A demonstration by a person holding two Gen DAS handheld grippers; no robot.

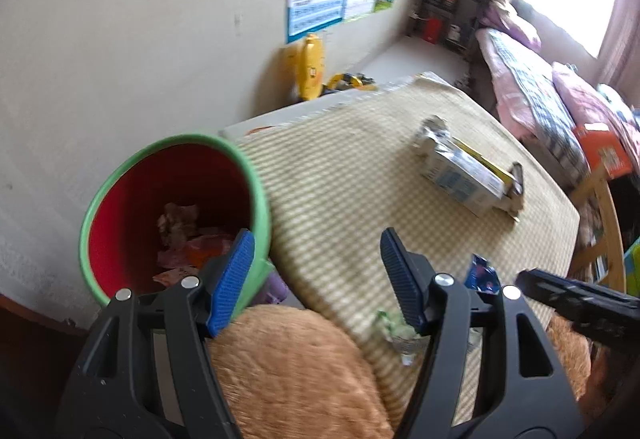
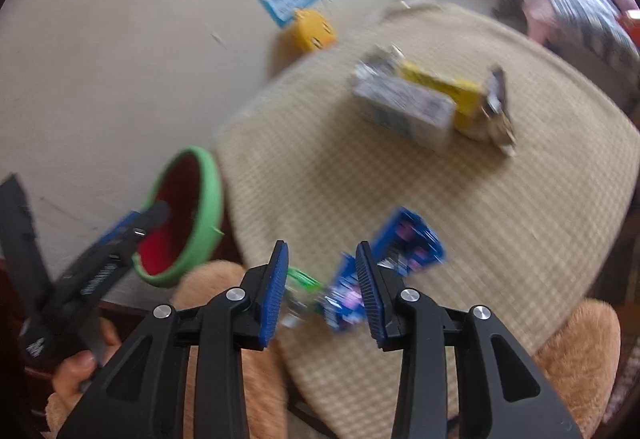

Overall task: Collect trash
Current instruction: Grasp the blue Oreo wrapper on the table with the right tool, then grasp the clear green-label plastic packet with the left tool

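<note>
Both jaws open, empty: left gripper [image 1: 316,275] by the bin [image 1: 256,195], right gripper [image 2: 322,289] over a blue wrapper [image 2: 404,243] and green scrap [image 2: 302,277] at the near mat [image 2: 520,239] edge. Best to drop squarely and pinch one piece only. Blur hides wrapper edges; cartons [image 2: 424,103] lie farther off.

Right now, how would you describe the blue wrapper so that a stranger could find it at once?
Start from the checkered mat that covers the table. The blue wrapper lies on its near part, just beyond the right gripper. It is shiny dark blue; the green wrapper beside it is smaller, and the grey and yellow carton lies farther away.
</note>
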